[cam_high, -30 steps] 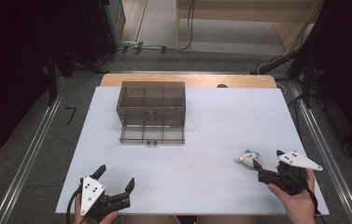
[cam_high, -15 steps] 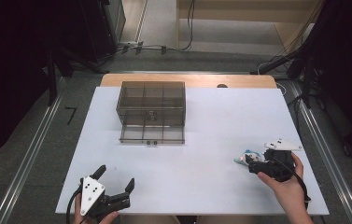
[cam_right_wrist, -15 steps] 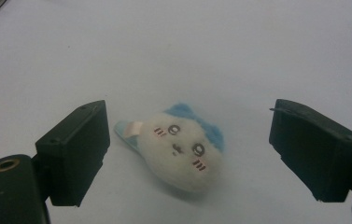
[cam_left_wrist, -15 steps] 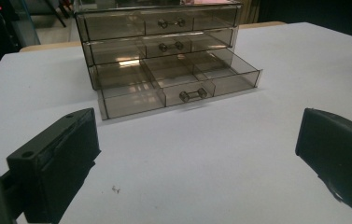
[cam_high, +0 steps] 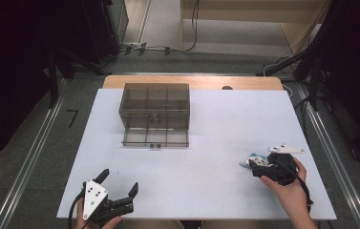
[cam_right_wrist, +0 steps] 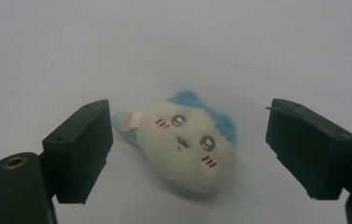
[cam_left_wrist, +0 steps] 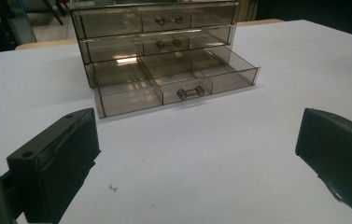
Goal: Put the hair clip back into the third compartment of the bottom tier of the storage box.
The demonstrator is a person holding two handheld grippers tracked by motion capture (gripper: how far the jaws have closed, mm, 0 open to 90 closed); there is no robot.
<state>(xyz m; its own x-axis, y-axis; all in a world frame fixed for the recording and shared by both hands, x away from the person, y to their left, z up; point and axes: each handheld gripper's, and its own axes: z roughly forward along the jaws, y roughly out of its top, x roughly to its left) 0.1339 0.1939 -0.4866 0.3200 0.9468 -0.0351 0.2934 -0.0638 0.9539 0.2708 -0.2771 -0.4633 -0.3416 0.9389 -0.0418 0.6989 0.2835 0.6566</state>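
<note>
Right gripper view puts the plush toy (cam_right_wrist: 187,147) flat on the white table (cam_right_wrist: 173,46), face up, between our two black jaws. Its long axis runs slantwise, from the pale ear at upper left to the rounded chin at lower right, with the blue tuft pointing up and away from us. Our right gripper (cam_right_wrist: 187,149) has just been closing, yet a gap remains on each side of the toy; neither pad presses on it.

From the high view, the toy (cam_high: 253,159) lies near the table's right front corner, well apart from the smoky drawer box (cam_high: 154,113) toward the far left. Our right hand (cam_high: 290,191) comes in from the bottom edge, the forearm angled up and left, and the right gripper (cam_high: 259,168) points leftward at the toy.

Our left gripper (cam_high: 119,187) rests at the front left edge in our left hand (cam_high: 94,220), jaws spread wide with nothing between them, aimed forward at the box, whose bottom drawer (cam_left_wrist: 178,84) stands pulled out.
</note>
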